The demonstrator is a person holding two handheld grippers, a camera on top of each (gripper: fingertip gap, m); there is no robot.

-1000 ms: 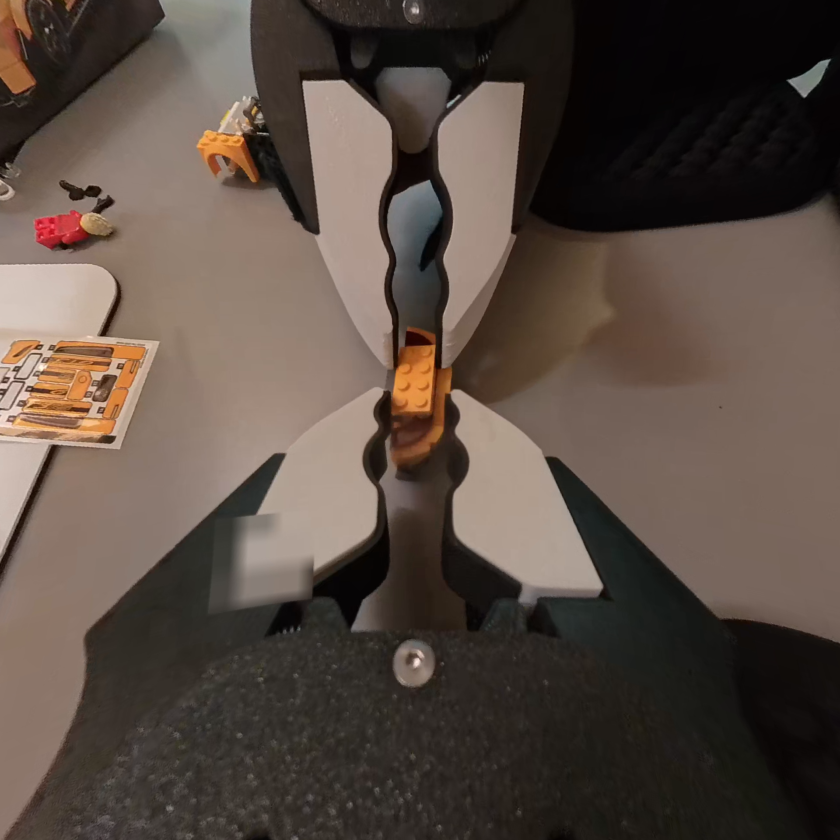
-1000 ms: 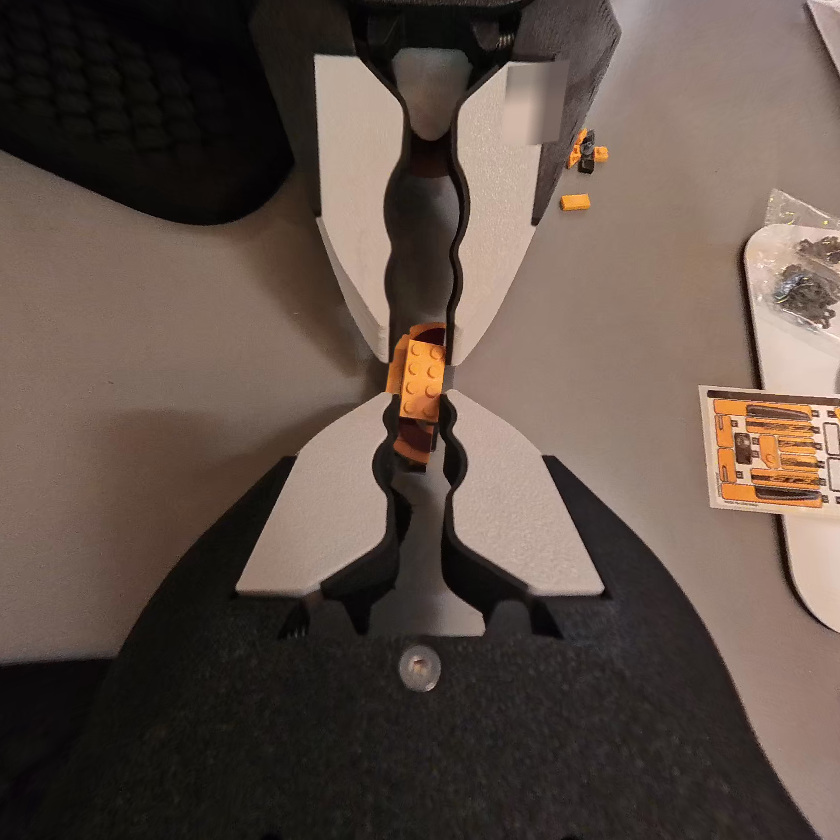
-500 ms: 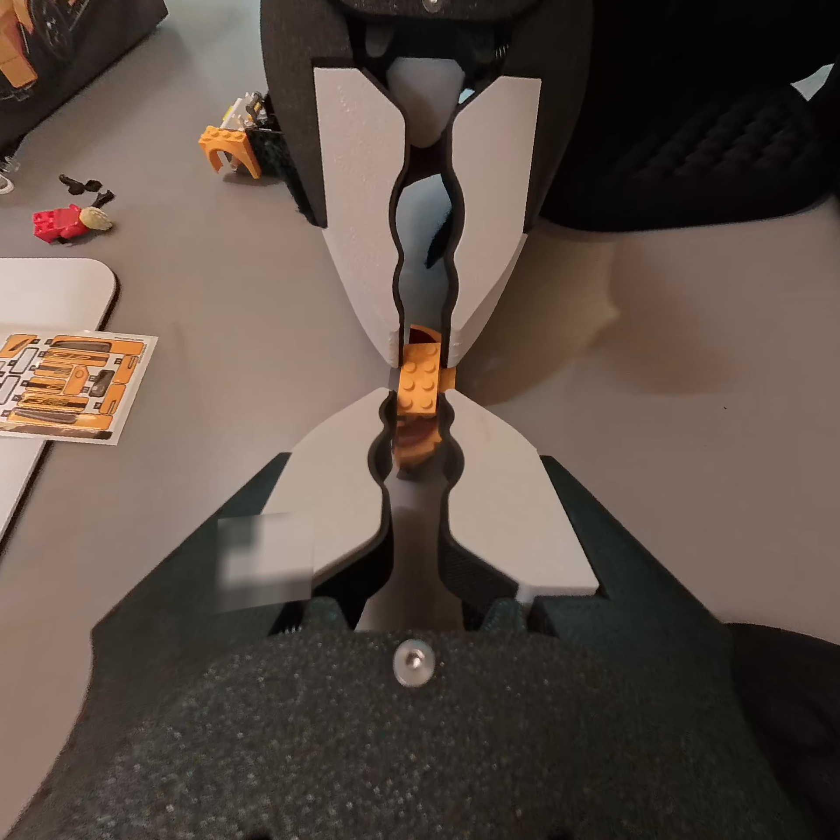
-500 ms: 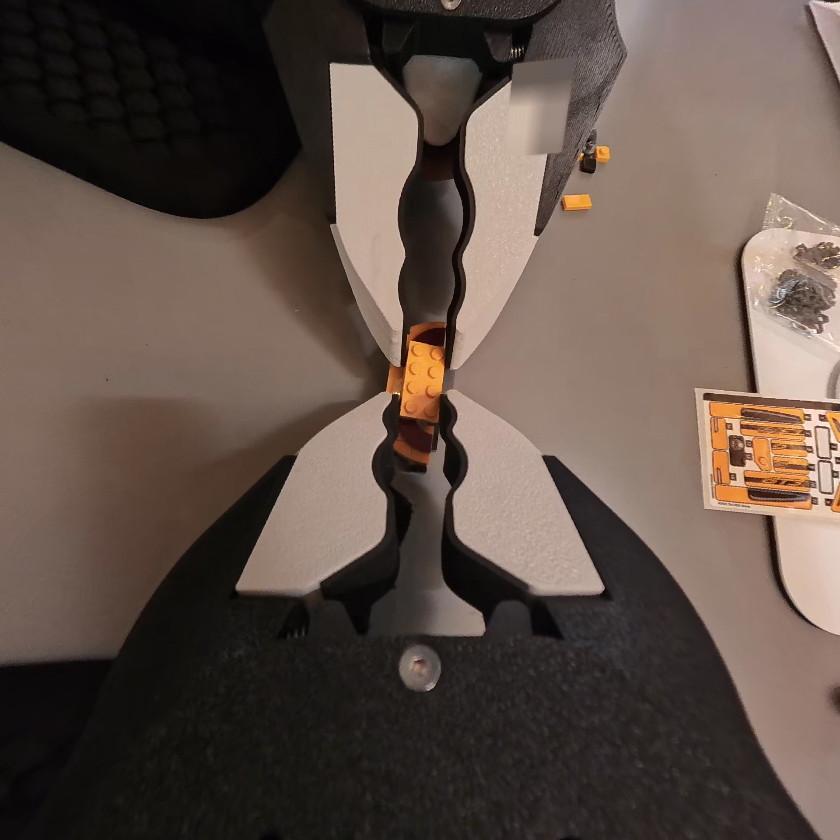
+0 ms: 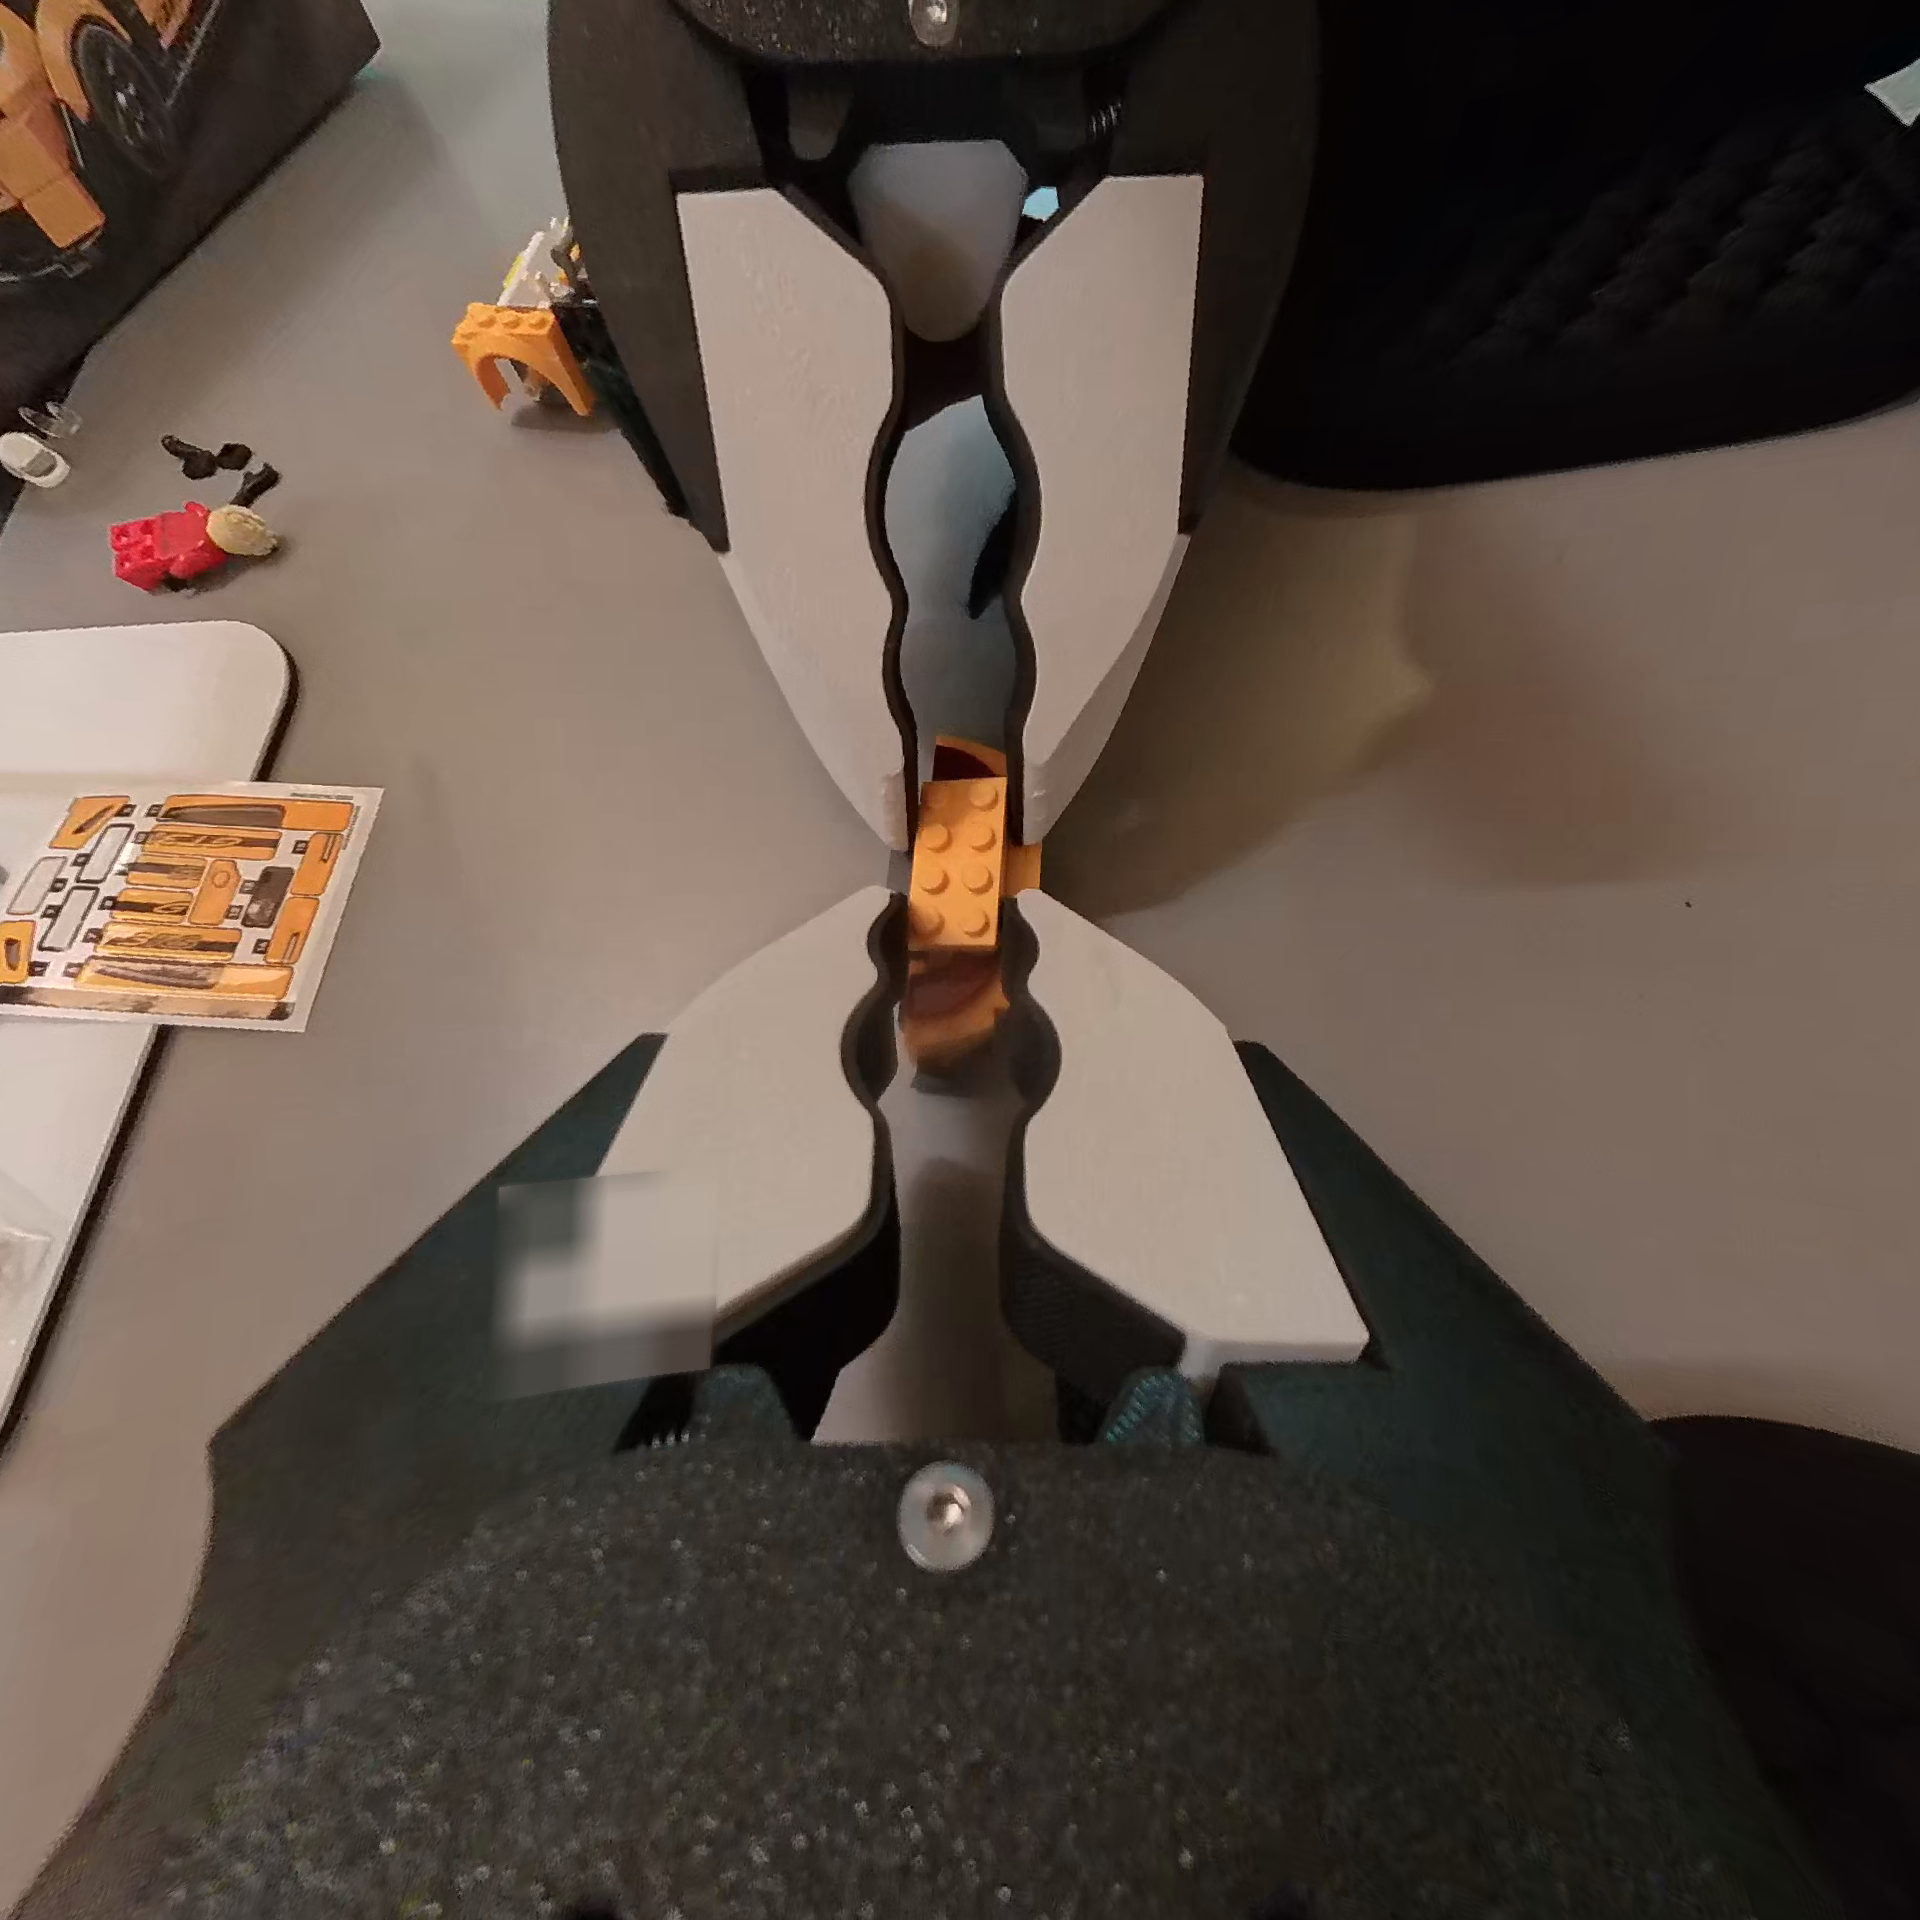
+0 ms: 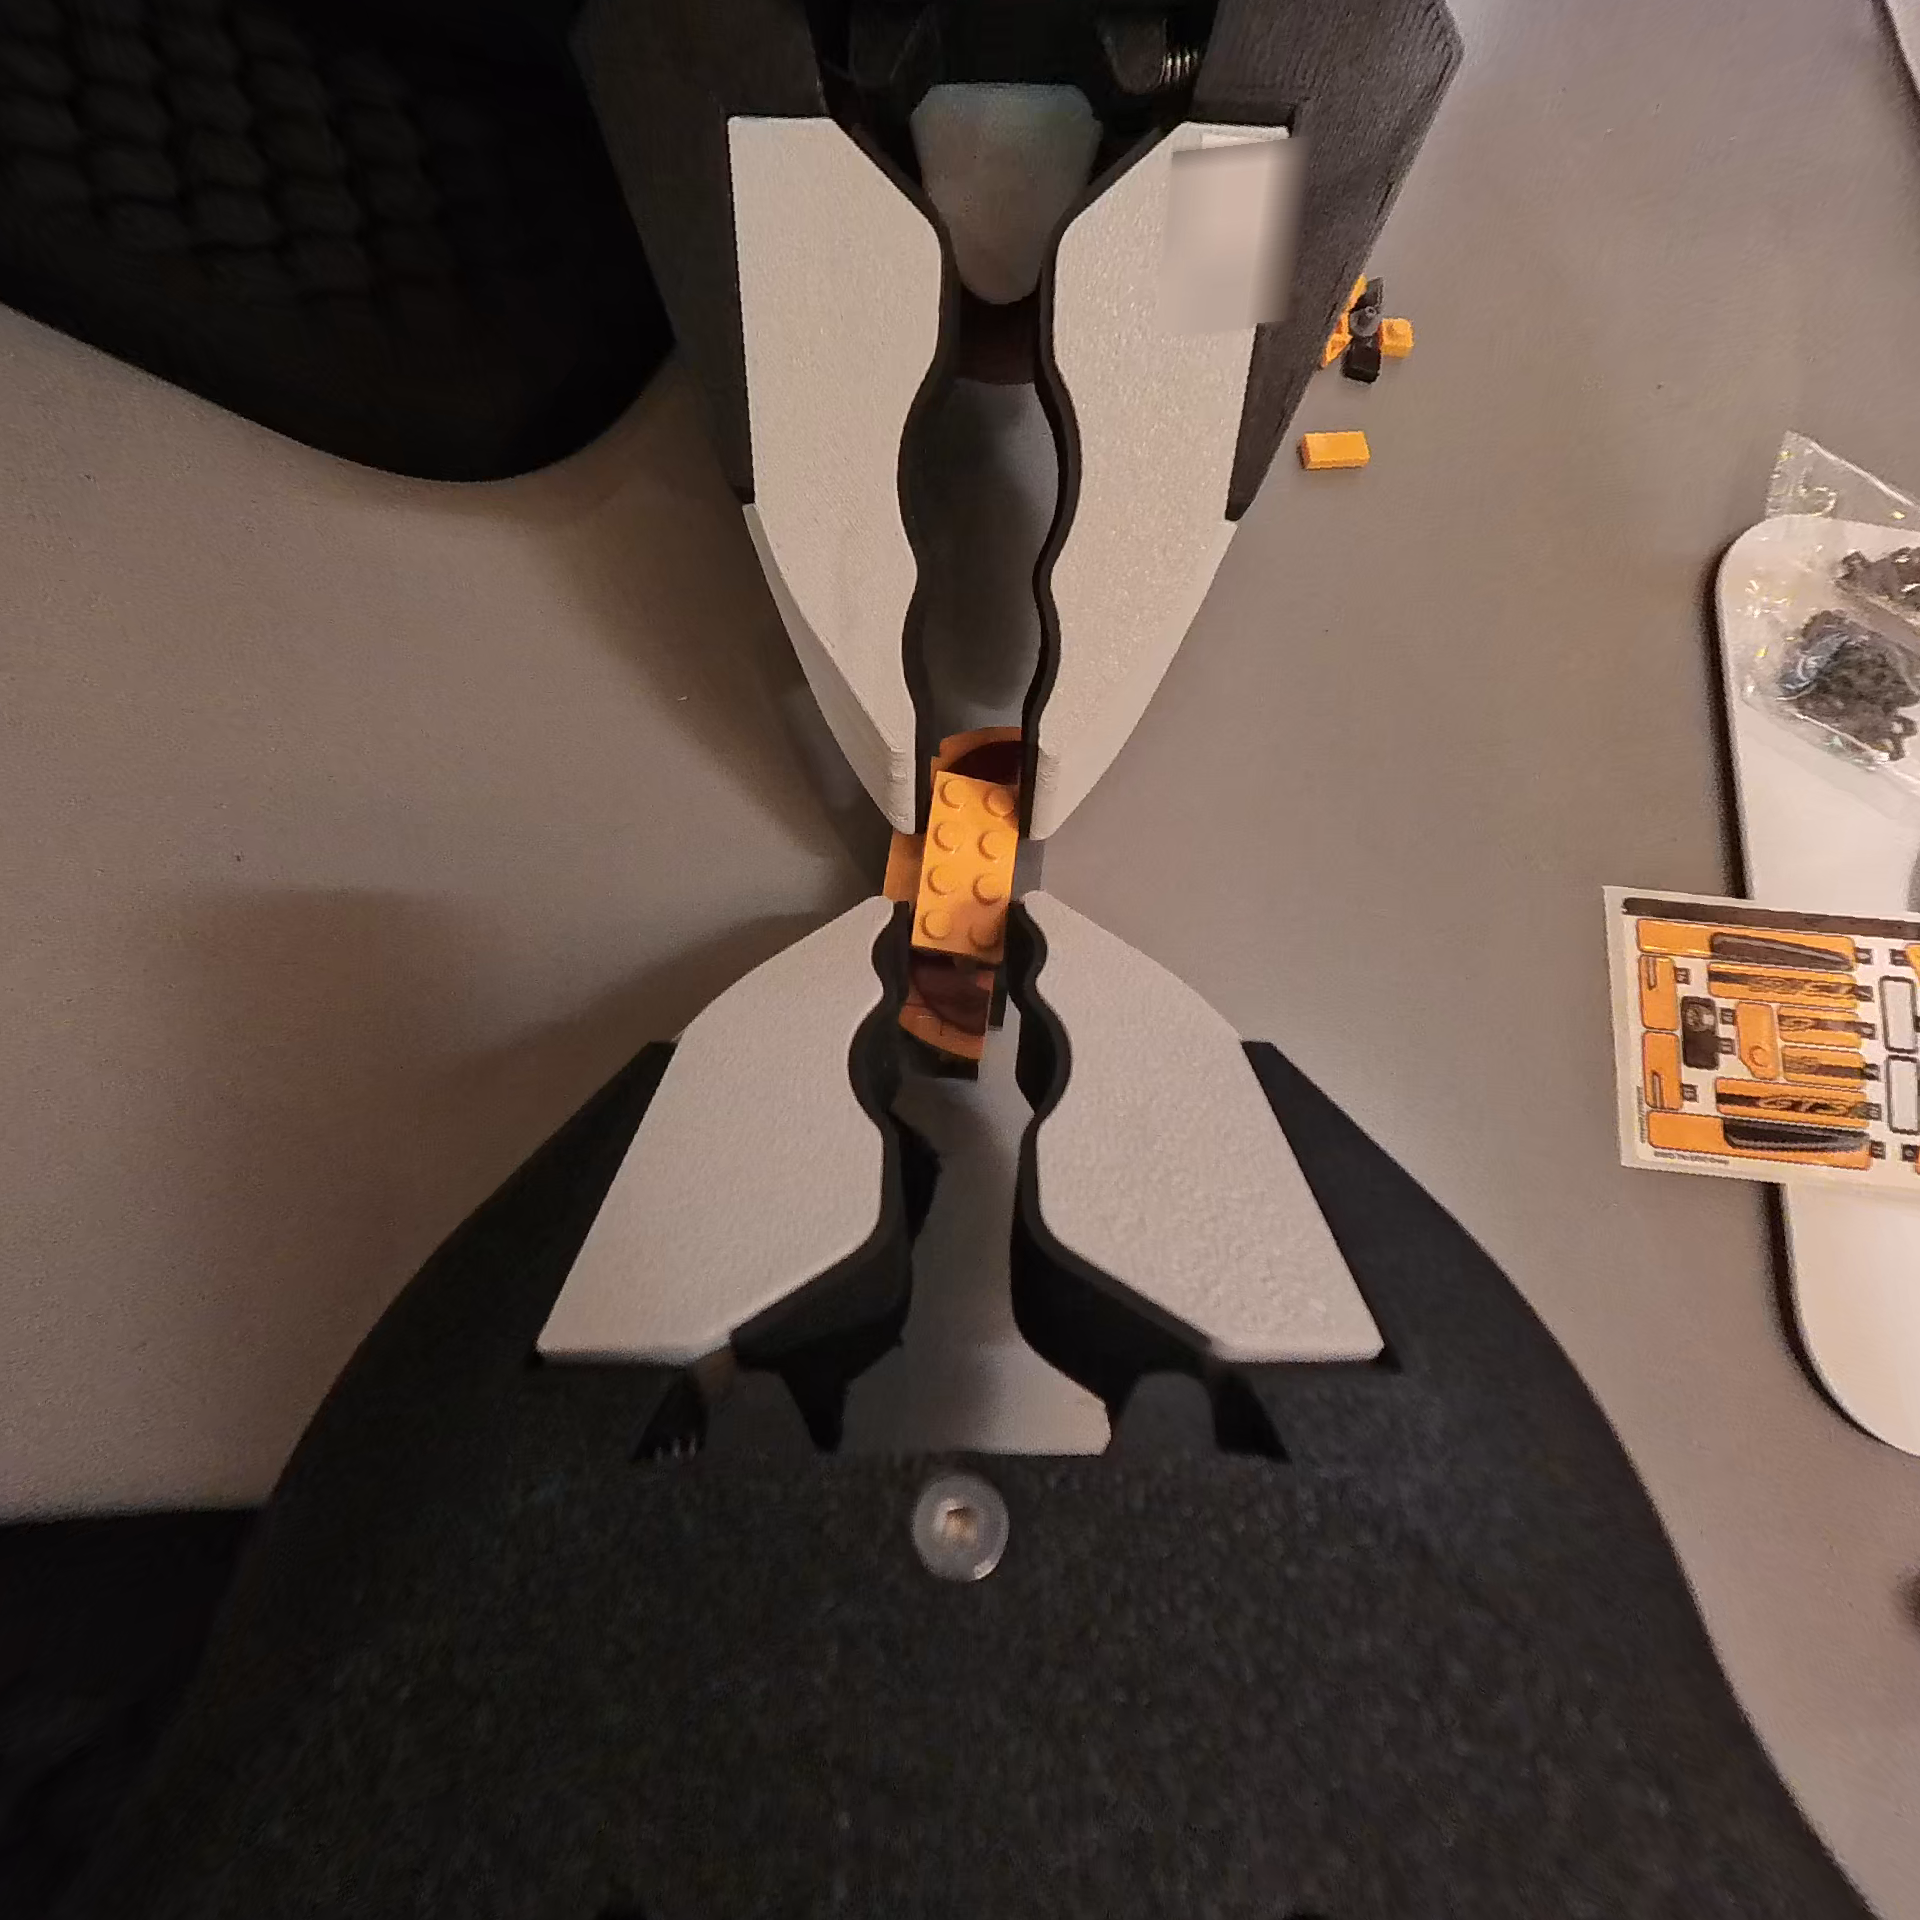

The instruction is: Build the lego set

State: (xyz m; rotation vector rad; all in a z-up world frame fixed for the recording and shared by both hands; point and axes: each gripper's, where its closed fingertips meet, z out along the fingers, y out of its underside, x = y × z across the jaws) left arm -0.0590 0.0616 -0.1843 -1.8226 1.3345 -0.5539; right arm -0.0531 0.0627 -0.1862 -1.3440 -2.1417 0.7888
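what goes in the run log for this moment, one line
left gripper: shut on orange brick assembly | right gripper: shut on same, tip to tip | sticker sheet: untouched

The right gripper [image 6: 961, 914] points away from the camera and meets the left gripper [image 6: 971, 821] tip to tip above a grey table [image 6: 416, 727]. Both pinch the same orange arch brick assembly [image 6: 961, 883], its studded top facing the camera, each pair of jaws closed narrowly on it. On the table at the right lie an orange sticker sheet [image 6: 1766, 1029], partly overlapping a white board [image 6: 1818, 1299], and a clear bag of black parts [image 6: 1849, 665]. Farther off sit an orange flat tile [image 6: 1337, 452] and a small orange-and-black piece [image 6: 1366, 338]. A black mesh chair [image 6: 260, 208] fills the upper left.
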